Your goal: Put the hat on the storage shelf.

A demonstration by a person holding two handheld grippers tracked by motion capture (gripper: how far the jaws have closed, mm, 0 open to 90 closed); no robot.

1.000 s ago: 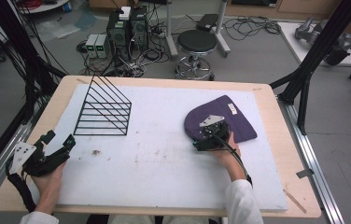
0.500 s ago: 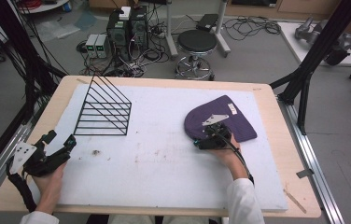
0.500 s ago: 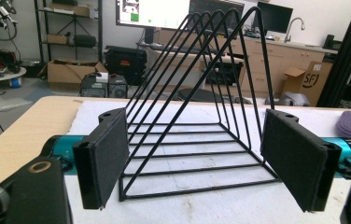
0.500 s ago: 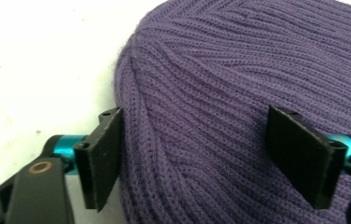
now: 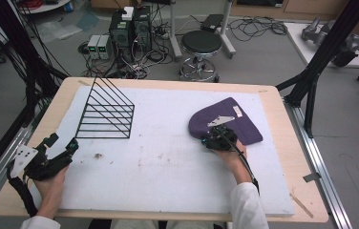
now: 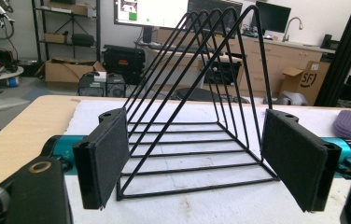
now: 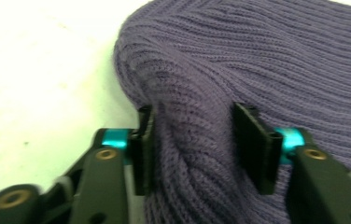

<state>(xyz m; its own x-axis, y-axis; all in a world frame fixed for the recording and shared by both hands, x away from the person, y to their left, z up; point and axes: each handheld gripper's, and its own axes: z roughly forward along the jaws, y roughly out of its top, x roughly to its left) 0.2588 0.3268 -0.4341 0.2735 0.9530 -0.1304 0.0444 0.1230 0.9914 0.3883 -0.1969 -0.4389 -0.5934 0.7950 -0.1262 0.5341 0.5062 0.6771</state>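
Observation:
A purple knit hat (image 5: 237,121) lies flat on the white mat (image 5: 168,171), right of centre. My right gripper (image 5: 210,139) sits at the hat's near left edge. In the right gripper view its jaws (image 7: 192,116) pinch a raised fold of the ribbed hat (image 7: 257,60) between the pads. A black wire rack (image 5: 106,112) of triangular dividers stands on the mat at the far left. My left gripper (image 5: 62,142) rests near the table's front left corner. It is open, and in its own view the pads (image 6: 194,121) frame the rack (image 6: 197,88) a short way ahead.
The wooden table edge (image 5: 282,124) borders the mat on all sides. A few dark crumbs (image 5: 97,155) lie on the mat near the left gripper. Beyond the table stand a stool (image 5: 201,45), computer boxes (image 5: 130,26) and black frame posts (image 5: 321,57).
My right gripper has drawn back slightly toward the person at the hat's near edge, with the fabric bunching there. The left gripper has barely moved.

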